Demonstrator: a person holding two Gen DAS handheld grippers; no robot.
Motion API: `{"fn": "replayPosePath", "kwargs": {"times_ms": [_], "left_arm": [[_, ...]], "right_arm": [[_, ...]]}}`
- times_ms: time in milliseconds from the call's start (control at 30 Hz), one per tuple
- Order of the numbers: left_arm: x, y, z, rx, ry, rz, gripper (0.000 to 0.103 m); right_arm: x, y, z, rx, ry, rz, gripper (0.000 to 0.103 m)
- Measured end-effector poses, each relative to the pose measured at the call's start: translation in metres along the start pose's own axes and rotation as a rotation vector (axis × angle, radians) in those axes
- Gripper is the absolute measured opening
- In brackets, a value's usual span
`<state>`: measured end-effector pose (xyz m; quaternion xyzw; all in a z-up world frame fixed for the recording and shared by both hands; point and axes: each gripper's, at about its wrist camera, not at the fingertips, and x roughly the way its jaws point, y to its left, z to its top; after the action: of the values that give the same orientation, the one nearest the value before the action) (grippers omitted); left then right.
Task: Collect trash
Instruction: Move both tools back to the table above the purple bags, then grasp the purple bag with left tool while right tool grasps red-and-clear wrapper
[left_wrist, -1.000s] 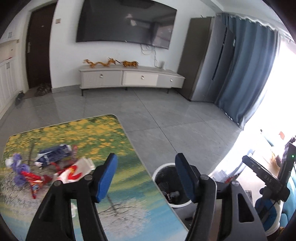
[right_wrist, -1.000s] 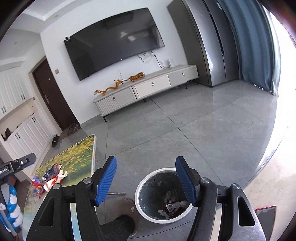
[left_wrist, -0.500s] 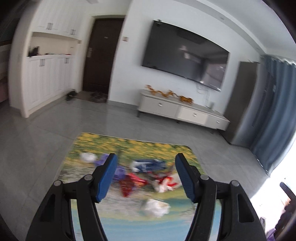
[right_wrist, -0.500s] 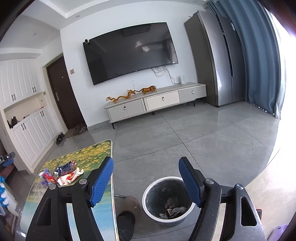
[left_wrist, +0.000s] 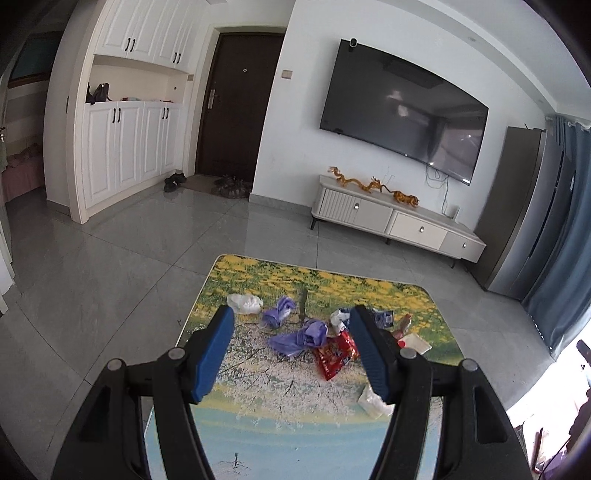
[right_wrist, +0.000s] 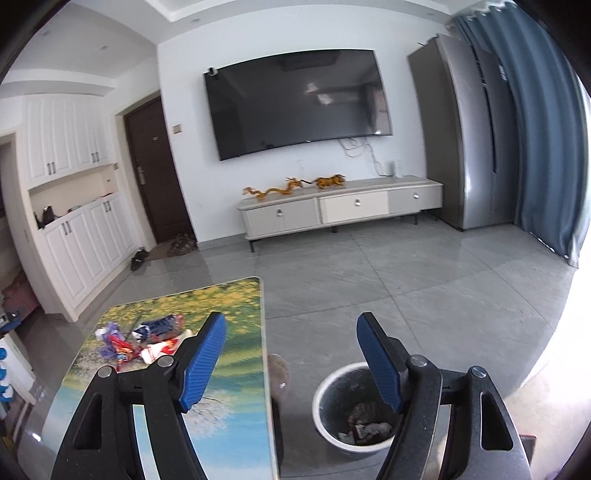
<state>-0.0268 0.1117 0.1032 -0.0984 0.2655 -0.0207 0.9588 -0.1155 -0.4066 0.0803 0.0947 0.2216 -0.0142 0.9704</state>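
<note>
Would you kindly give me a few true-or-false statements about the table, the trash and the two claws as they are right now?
1. The left claw is open and holds nothing. True.
2. The waste bin is empty. False: crumpled scraps lie at its bottom.
3. A red wrapper lies on the table beside a purple bag. True.
4. The right claw is shut on a wrapper. False: it is open and empty.
5. The bin stands on the table. False: it stands on the floor beside it.

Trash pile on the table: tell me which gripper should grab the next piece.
Left. The left gripper is open and faces the trash pile squarely. The right gripper, also open, points toward the bin beside the table.
</note>
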Motion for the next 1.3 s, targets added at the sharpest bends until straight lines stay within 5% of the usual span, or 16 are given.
{"fn": "replayPosePath", "kwargs": {"times_ms": [600, 1100, 1300], "left_arm": [[0.122, -0.031, -0.04, 0.275, 0.211, -0.134, 0.063], [0.222, -0.047, -0.048, 0.446, 0.341, -0.161, 0.063], [0.25, -0.047, -0.053, 0.438, 0.385, -0.181, 0.063]], "right_arm": [[0.12, 0.085, -0.006, -0.115, 0.179, 0.202, 0.071], [0.234, 0.155, -0.008, -0.209, 0.327, 0.328, 0.071], [0.275, 0.175, -0.012, -0.222, 0.384, 0.349, 0.071]]}}
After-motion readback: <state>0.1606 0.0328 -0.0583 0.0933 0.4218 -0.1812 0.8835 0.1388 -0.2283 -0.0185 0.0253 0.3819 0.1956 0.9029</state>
